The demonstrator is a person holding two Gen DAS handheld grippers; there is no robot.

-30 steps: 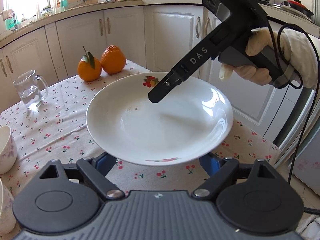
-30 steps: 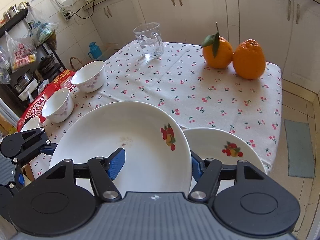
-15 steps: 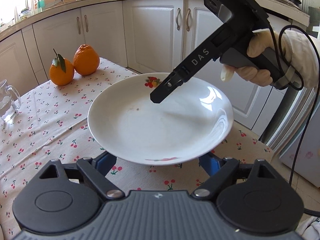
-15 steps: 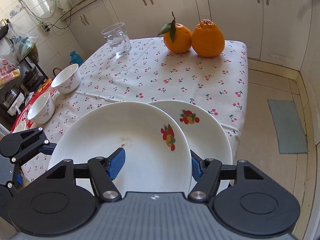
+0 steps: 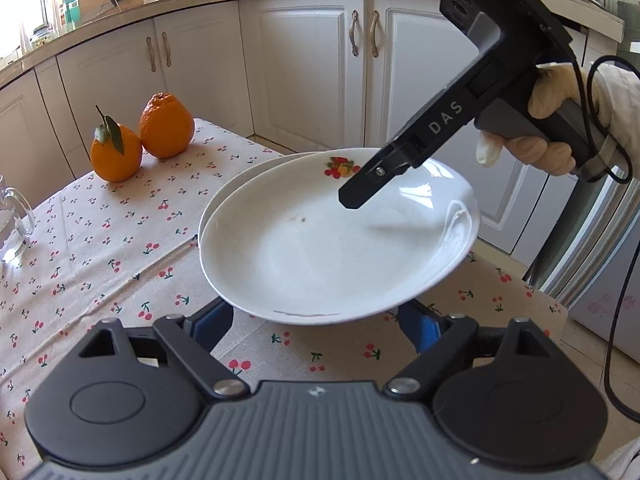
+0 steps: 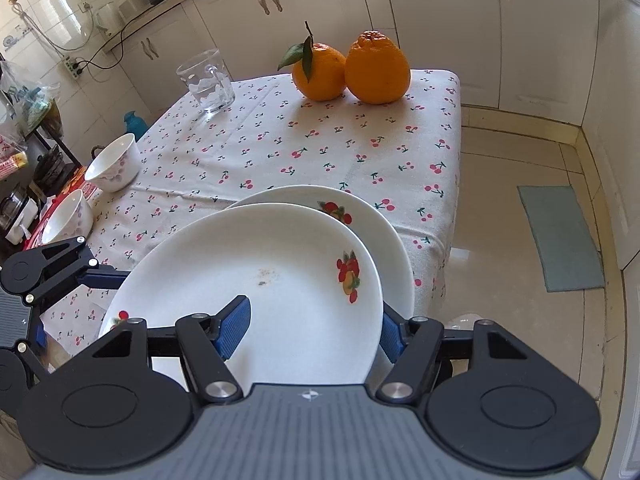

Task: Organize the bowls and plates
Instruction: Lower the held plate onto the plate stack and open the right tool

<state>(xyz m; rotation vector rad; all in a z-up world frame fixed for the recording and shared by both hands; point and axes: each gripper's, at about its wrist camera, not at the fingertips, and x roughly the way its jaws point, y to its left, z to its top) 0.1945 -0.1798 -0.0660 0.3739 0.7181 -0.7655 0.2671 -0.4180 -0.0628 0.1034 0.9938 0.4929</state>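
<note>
A white plate with a fruit print [image 6: 272, 280] is held tilted in my right gripper [image 6: 312, 328], one blue pad above its rim and one below; it also shows in the left wrist view [image 5: 332, 240]. It hangs just over a second fruit-print plate [image 6: 360, 216] lying near the table's right edge; that plate's rim peeks out in the left wrist view [image 5: 244, 178]. My left gripper [image 5: 320, 324] is open, its blue pads under the held plate's near rim, not clamping it. Two white bowls [image 6: 114, 164] [image 6: 66, 216] stand at the table's left side.
Two oranges [image 6: 352, 70] and a glass mug [image 6: 206, 82] stand at the far end of the cherry-print tablecloth [image 6: 280, 148]. White cabinets surround the table. The floor with a green mat [image 6: 560, 236] lies to the right.
The held plate has moved toward the table's right edge and now overlaps the second plate; both grippers travelled with it.
</note>
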